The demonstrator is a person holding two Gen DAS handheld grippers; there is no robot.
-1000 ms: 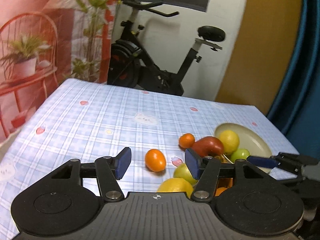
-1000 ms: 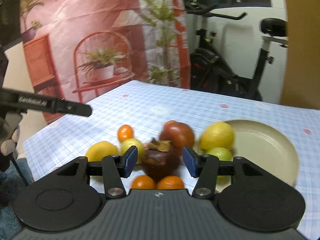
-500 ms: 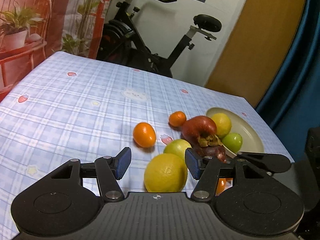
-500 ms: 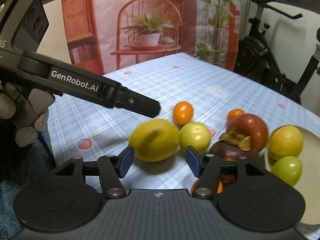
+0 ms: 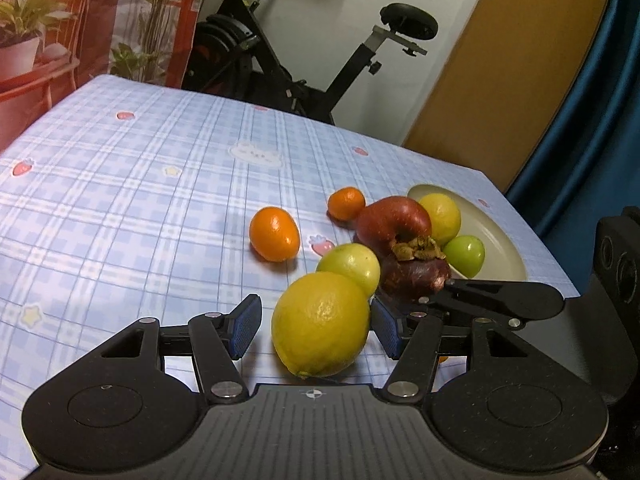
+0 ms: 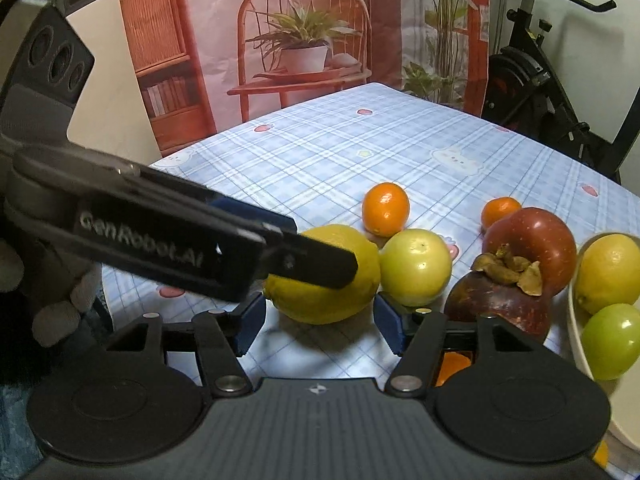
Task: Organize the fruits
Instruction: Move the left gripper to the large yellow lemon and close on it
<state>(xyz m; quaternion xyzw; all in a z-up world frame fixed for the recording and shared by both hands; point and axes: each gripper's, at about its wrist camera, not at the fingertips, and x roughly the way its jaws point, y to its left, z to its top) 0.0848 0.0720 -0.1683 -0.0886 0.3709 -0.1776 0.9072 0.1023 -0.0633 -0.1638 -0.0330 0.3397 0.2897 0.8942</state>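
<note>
Blue-checked cloth covers the table (image 5: 120,208), the largest thing here. At its 3 o'clock edge in the left wrist view sits a cream plate (image 5: 492,224) holding a lemon (image 5: 442,218) and a green fruit (image 5: 466,255). Just outside the rim at 9 o'clock lies a red apple (image 5: 394,216), with a dark mangosteen (image 5: 414,276) touching it on the near side. A big yellow lemon (image 5: 320,324) rests on the cloth between the blue pads of the left gripper (image 5: 316,330); its jaws stand released, a gap showing on the left side and the right pad close by the peel. A yellow-green fruit (image 5: 350,266) touches that lemon at 1 o'clock. The right gripper (image 6: 318,326) points at the same lemon from another side; its jaws have just been opening and grip nothing, the lemon lying just ahead of them. Two small oranges sit apart on the cloth, one (image 5: 274,234) at 11 o'clock from the big lemon, a smaller one (image 5: 346,203) beside the apple.
</note>
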